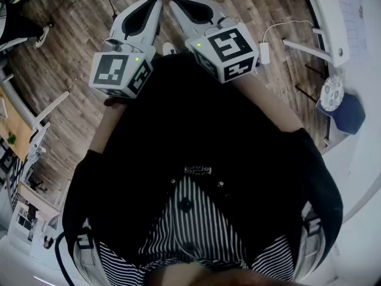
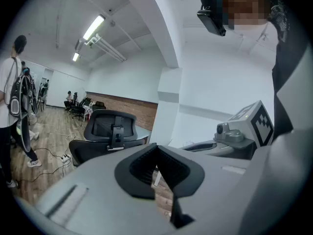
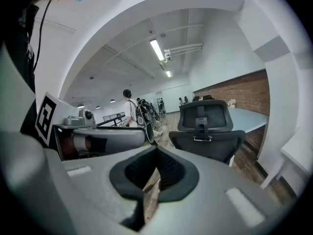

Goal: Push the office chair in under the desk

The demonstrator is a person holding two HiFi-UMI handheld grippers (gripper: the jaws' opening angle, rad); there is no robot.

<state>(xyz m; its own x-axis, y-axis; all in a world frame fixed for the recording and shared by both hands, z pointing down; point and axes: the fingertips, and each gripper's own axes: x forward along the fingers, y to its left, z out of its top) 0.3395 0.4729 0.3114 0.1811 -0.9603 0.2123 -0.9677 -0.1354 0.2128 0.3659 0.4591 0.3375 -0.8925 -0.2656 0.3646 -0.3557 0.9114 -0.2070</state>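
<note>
Black mesh office chair is standing before the table, at 1 o'clock from the right gripper and 10 o'clock from the left gripper. Both pairs of fingers are pressing together, holding nothing. Judged heavy yet probably free-rolling; the stiff backrest top is offering the pushing point.

Below its backrest, the office chair is hidden behind the right gripper.

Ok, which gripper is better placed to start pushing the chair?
Right, by a little. The right gripper and left gripper are both shut, empty, clear of the office chair, but it looms larger in the right gripper view.
</note>
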